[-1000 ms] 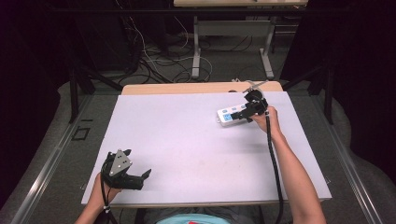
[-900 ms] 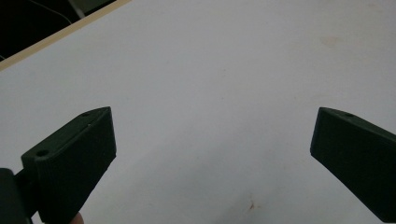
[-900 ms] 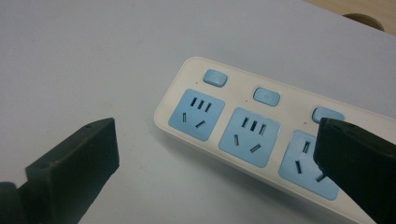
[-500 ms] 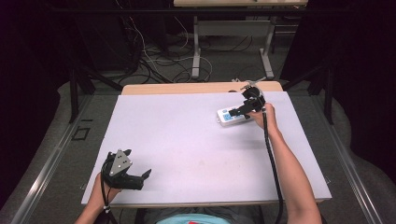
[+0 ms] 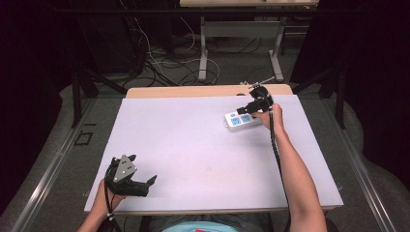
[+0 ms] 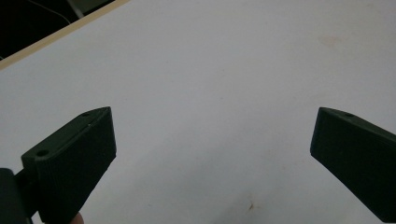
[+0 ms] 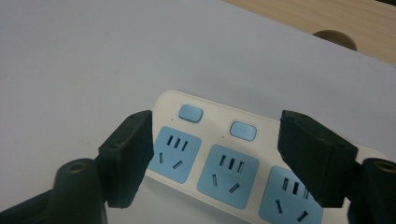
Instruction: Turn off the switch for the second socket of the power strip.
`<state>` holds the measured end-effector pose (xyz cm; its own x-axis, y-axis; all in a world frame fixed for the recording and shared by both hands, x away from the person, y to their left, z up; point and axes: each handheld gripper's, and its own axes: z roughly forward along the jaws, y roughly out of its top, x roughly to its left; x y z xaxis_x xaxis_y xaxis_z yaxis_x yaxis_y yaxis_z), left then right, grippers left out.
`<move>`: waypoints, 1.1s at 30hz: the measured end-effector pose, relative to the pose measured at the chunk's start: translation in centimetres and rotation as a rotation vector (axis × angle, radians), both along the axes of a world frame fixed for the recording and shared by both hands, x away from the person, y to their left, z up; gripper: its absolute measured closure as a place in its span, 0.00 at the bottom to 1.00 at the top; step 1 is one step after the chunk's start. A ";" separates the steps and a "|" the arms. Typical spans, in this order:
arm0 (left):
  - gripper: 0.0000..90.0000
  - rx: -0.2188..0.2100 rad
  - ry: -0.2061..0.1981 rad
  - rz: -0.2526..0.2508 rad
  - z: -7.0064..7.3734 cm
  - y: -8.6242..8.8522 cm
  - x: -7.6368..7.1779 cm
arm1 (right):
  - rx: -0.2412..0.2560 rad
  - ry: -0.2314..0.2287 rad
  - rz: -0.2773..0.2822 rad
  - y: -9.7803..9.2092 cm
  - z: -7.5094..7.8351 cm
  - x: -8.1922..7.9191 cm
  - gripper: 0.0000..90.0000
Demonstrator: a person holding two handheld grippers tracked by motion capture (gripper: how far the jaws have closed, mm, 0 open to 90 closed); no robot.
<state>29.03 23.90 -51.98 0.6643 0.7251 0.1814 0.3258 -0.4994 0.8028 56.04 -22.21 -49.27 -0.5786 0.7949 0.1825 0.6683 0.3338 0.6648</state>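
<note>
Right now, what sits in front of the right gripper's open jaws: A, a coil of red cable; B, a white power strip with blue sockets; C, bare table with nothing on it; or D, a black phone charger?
B: the right gripper hangs open over a white power strip with blue socket faces and two blue switch buttons, one jaw to each side of it and neither closed on it.

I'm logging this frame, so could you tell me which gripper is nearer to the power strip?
Right. The right gripper hovers open right over the power strip; the left gripper rests open at the table's near left corner.
</note>
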 end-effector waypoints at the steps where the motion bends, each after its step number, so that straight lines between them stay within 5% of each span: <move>1: 0.00 -0.008 0.005 -0.001 0.0 0.0 0.0 | 0.000 0.000 0.000 0.0 0.0 0.0 0.36; 13: 0.00 -0.008 0.004 0.000 0.0 -0.1 0.0 | -0.018 -0.016 -0.080 0.2 -1.0 0.6 1.00; 33: 0.00 -0.009 0.007 0.002 -0.1 -0.1 0.0 | -0.110 -0.015 -0.115 1.2 -2.8 1.5 1.00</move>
<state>29.03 23.85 -52.04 0.6640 0.7281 0.1702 0.3322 -0.4911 0.8053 57.53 -20.99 -52.03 -0.4845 0.8709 0.0824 0.6966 0.3271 0.6385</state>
